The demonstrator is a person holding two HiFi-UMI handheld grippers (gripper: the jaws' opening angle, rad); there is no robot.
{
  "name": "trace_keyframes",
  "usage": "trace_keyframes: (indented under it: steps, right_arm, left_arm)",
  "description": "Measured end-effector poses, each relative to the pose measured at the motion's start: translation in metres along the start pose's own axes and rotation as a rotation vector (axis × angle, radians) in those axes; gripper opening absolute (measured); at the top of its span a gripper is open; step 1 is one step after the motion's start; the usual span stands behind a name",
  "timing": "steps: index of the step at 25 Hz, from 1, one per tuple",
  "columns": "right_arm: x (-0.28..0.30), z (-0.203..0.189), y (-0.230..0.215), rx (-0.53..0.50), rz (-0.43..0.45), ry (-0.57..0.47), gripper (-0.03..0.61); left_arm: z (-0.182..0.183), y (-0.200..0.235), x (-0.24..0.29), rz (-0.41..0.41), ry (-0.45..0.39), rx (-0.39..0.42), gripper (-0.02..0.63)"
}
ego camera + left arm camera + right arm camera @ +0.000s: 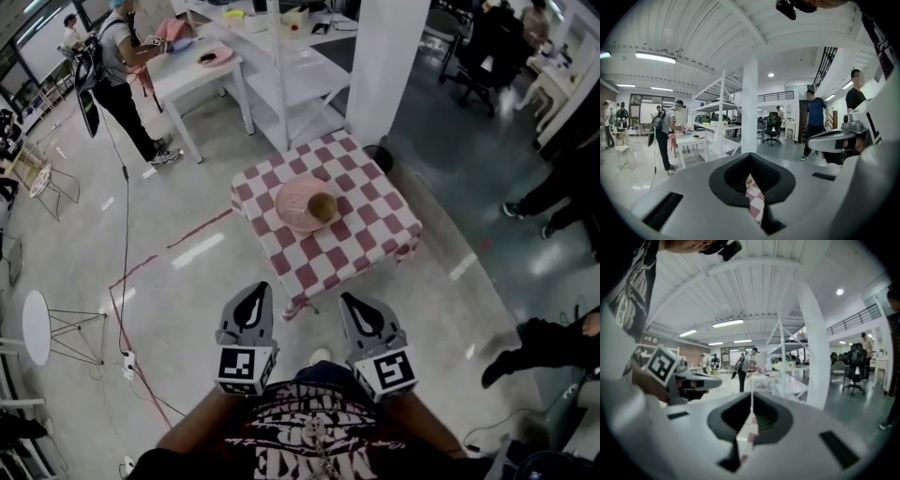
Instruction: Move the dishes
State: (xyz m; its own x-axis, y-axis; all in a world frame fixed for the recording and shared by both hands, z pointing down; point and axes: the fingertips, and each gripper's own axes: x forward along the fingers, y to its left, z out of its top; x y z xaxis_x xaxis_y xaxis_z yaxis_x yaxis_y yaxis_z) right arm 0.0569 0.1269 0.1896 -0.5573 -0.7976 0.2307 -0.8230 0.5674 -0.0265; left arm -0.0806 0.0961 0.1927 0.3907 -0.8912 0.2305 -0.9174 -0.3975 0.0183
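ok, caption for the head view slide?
Left claw and right claw, shut, short of a checkered table with a bowl on a pink plate.

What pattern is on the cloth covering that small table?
The tablecloth is a red-and-white check, clearest in the head view.
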Motion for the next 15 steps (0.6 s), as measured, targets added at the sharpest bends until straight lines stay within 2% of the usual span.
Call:
trace_keyframes:
  steps: [7, 13, 15]
  right_arm:
    - [0.006, 0.003, -0.03, 0.069, 0.045, 0.003, 0.035]
    - [0.005, 0.003, -0.036, 0.068, 0.069, -0.022, 0.035]
    - [0.0, 0.003, -0.034, 0.071, 0.071, -0.027, 0.035]
  left_arm:
    - [0.007, 0.011, 0.004, 0.117, 0.003, -0.026, 0.028]
    - [0.014, -0.003, 0.003, 0.12, 0.012, 0.033, 0.029]
    - [0.016, -0.009, 0.003, 0.11, 0.012, 0.029, 0.029]
